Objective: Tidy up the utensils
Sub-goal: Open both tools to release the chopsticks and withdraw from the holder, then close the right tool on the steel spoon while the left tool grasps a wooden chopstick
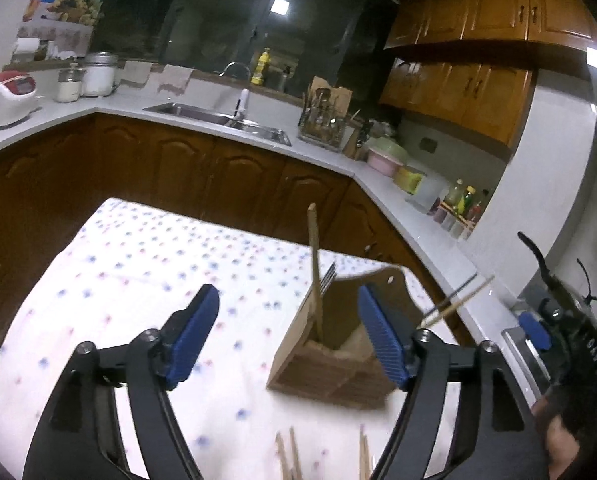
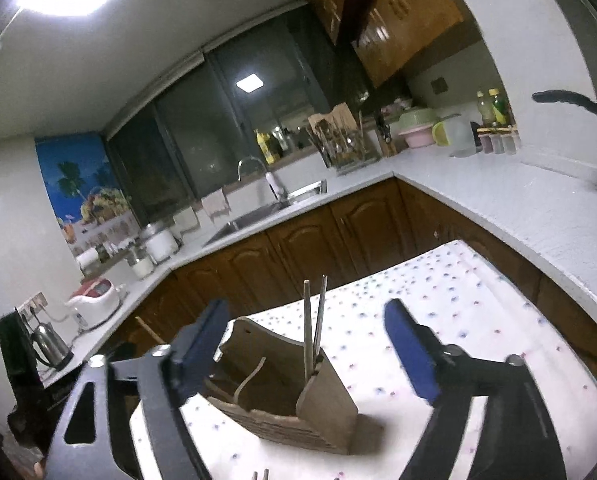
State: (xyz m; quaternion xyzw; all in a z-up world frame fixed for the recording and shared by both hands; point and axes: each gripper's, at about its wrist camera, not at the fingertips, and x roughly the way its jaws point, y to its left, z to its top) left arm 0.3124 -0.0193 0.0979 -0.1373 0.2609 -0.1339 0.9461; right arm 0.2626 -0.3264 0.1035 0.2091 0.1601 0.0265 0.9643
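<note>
Jaws of the left gripper (image 1: pixel 288 336) stand wide apart with nothing between the blue pads; only the spotted cloth (image 1: pixel 146 264) of the worktop shows in the gap, and the right-hand pad overlaps the near corner of the wooden utensil holder (image 1: pixel 330 364) in the view, though contact cannot be told. The right gripper (image 2: pixel 314 356) is likewise spread wide and holds nothing; the holder (image 2: pixel 294 396) sits low between its pads, closer to the left one, with no pad pressing on it.

The holder stands upright on the cloth. From the left wrist view a wooden utensil handle (image 1: pixel 316 268) and a metal fork (image 1: pixel 328 278) rise from its left compartment, while thin chopsticks (image 1: pixel 456 300) slant out past its right side. From the right wrist view two sticks (image 2: pixel 312 324) stand nearly upright in one compartment and a curved handle (image 2: pixel 250 378) lies in another.

More wooden sticks (image 1: pixel 288 456) lie on the cloth at the near edge, below the holder. Behind, a counter (image 1: pixel 338 152) carries a sink (image 1: pixel 218 118), a rice cooker (image 1: pixel 4 98) and a cutlery rack (image 1: pixel 324 126).
</note>
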